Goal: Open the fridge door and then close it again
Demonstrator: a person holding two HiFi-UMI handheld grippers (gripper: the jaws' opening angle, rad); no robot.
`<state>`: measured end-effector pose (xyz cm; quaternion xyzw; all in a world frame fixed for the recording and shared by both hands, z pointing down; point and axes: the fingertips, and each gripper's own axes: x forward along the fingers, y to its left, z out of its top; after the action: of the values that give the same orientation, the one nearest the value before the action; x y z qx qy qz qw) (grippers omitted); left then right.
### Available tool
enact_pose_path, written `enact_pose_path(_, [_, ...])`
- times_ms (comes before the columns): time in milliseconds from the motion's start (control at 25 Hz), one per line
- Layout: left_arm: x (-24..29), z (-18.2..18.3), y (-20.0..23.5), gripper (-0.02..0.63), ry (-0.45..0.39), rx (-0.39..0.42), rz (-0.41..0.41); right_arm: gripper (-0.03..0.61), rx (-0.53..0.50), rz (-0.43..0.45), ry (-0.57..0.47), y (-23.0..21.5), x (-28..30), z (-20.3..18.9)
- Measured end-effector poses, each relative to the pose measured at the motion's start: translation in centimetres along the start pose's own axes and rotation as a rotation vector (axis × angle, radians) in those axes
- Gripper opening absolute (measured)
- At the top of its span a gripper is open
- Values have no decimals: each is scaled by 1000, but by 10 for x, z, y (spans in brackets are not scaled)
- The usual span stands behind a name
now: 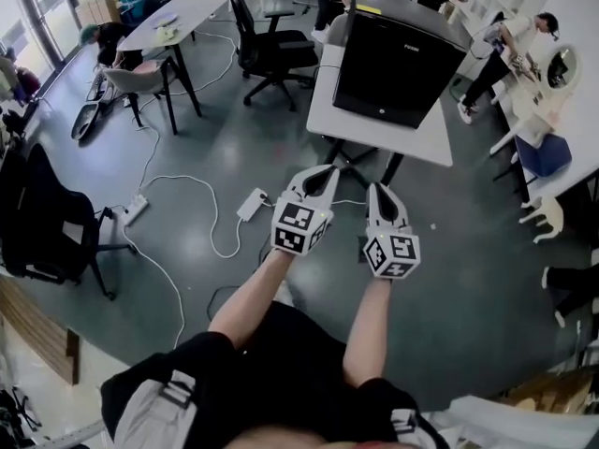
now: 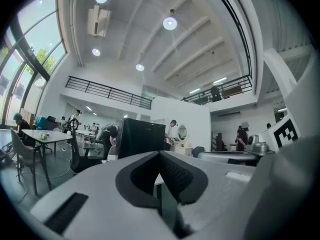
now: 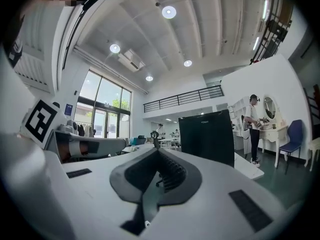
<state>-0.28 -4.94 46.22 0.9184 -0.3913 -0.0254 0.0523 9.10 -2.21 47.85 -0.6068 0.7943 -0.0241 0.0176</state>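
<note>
A small black fridge (image 1: 396,66) stands on a white table (image 1: 374,115), its dark door facing me and shut. It shows ahead in the left gripper view (image 2: 141,138) and in the right gripper view (image 3: 209,135). My left gripper (image 1: 326,178) and right gripper (image 1: 381,193) are held side by side over the floor, short of the table and well away from the fridge. Both are shut with nothing between the jaws. The left gripper (image 2: 160,156) and right gripper (image 3: 159,154) point level toward the fridge.
A black office chair (image 1: 270,45) stands left of the fridge table. A long grey table (image 1: 178,17) with a chair sits at far left. White cables and a power strip (image 1: 253,204) lie on the floor. People stand at the back and right near a mirror (image 1: 561,65).
</note>
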Motion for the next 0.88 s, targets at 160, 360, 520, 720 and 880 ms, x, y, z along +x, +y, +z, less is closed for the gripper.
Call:
enact_pose_path(160, [30,-13,34,-2,6,-41,27,-6,-1,19,0,-13,40,-10])
enact_pose_path(360, [97,-19,88,-2,2,-46,10,-6,-19,26,18,-38,124,-25])
enact_pose_path(520, [169,-12,127,-2,18,-44,-11,-6,-30,13,16,-75,196,-11])
enact_pose_path(720, [227,6,174,-2,9,-18,-11,-6,-71,-20,-6,-117,255,16])
enact_pose_path(880, [257,15,202,-2,3,-5,4,-6,-80,-46,1,-153,279,19])
